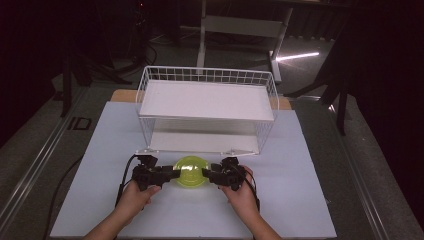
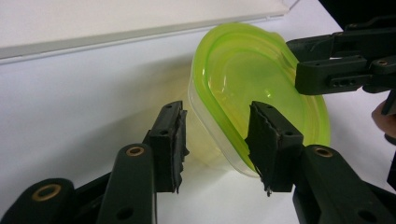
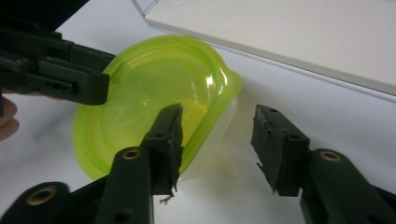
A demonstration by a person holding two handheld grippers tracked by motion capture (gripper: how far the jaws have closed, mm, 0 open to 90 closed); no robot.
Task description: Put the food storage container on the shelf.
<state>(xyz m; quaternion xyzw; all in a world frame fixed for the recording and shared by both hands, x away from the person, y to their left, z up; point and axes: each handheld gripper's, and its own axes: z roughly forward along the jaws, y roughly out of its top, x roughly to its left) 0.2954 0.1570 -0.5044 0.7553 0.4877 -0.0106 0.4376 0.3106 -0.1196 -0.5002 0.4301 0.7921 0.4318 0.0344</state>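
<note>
A clear tub with a lime-green lid [image 1: 190, 171] sits on the white mat just in front of the wire rack. My left gripper [image 1: 174, 174] reaches it from the left, my right gripper [image 1: 206, 174] from the right. In the left gripper view my left gripper [image 2: 217, 123] straddles the tub's [image 2: 243, 74] near corner: one jaw beside the clear wall, the other over the lid, with no visible press. In the right gripper view my right gripper [image 3: 219, 123] has one jaw over the lid [image 3: 154, 88] and the other well off the wall. Both grippers are open.
A white wire rack [image 1: 207, 100] with two flat shelves stands behind the tub, its lower shelf [image 1: 200, 142] close to the tub's far side. The white mat [image 1: 300, 200] stretches to both sides and toward the person. Cables trail from both grippers.
</note>
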